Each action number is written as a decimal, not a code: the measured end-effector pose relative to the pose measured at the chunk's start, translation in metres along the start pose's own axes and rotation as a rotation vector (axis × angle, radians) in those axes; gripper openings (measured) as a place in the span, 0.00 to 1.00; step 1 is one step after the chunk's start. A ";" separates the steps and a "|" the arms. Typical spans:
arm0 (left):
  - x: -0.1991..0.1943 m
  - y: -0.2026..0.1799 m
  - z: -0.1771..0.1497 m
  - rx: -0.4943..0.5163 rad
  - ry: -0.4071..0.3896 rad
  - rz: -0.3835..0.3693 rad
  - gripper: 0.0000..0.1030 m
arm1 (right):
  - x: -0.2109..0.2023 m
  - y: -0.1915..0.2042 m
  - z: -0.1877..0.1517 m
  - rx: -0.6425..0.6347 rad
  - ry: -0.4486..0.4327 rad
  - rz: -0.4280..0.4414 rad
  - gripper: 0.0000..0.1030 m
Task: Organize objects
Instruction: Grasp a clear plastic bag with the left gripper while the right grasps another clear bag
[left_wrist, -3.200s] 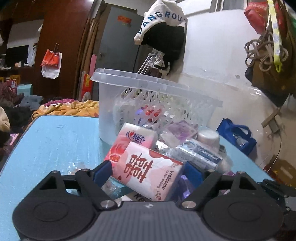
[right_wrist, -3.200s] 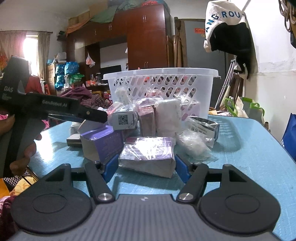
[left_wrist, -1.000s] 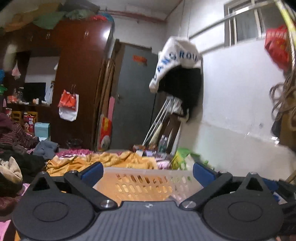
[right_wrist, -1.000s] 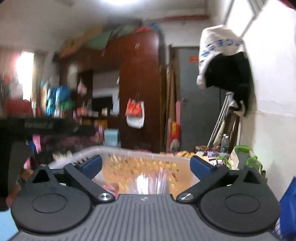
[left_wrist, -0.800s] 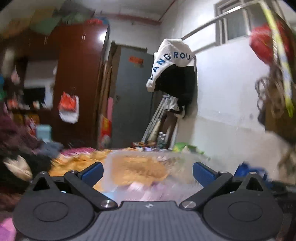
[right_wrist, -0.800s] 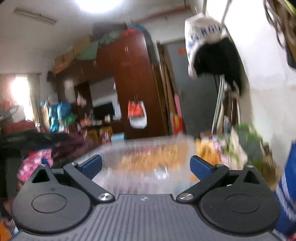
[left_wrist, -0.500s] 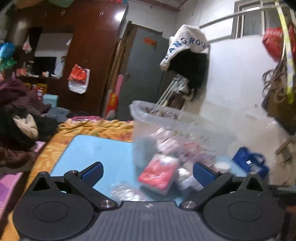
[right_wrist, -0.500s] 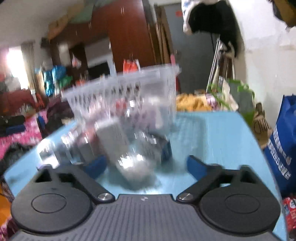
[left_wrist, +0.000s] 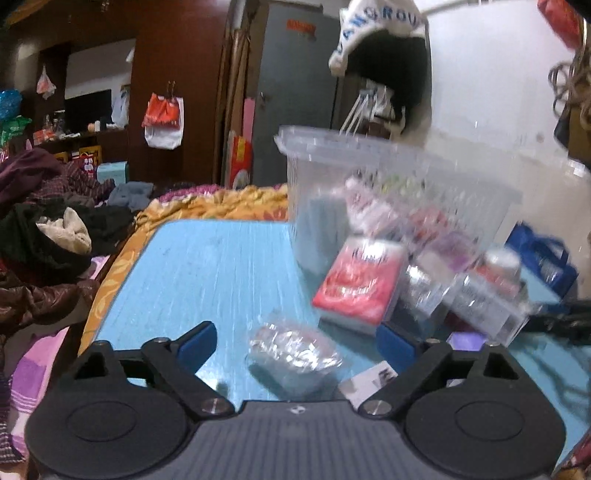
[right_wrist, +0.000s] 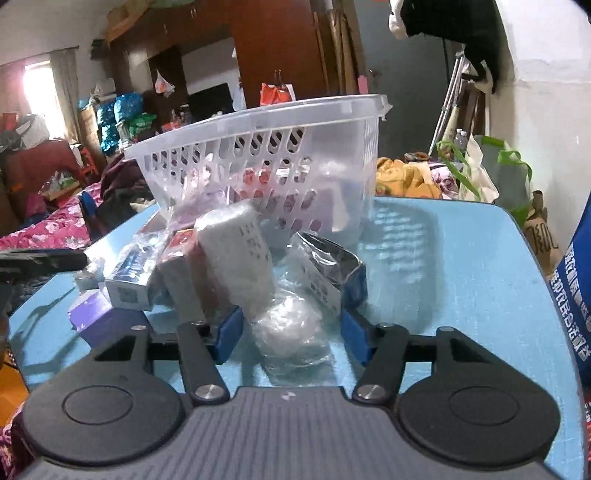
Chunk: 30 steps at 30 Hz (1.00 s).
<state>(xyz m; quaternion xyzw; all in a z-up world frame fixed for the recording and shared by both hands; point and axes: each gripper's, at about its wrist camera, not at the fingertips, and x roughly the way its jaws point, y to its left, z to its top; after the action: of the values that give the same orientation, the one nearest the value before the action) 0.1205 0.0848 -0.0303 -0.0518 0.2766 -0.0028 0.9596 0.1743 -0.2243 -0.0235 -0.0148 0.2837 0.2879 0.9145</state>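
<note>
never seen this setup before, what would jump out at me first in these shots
The white slotted basket at the back of the blue table draws the eye first, with wrapped packets heaped in front of it. Nearest, a clear crinkly packet lies between the open right gripper, and a red-and-white tissue pack leans by the basket ahead of the left gripper.

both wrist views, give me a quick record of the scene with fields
surface: blue table
container: clear basket at the table's far side
left gripper: open, a crinkly clear packet lies between its fingers
right gripper: open, a clear plastic bundle lies between its fingers
loose items: red pack, white roll, purple box
blur: left view is smeared
</note>
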 end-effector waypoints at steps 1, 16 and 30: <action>0.003 -0.002 -0.001 0.007 0.010 0.015 0.87 | -0.001 0.000 -0.001 -0.001 -0.002 -0.003 0.57; -0.015 -0.009 -0.018 0.010 -0.178 0.031 0.59 | -0.038 -0.002 -0.017 0.021 -0.283 -0.006 0.45; -0.022 -0.005 -0.022 0.010 -0.259 -0.050 0.59 | -0.042 0.002 -0.016 0.001 -0.351 -0.021 0.45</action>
<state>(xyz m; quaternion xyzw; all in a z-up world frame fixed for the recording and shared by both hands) 0.0905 0.0785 -0.0374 -0.0537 0.1488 -0.0213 0.9872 0.1373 -0.2471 -0.0143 0.0330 0.1195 0.2766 0.9530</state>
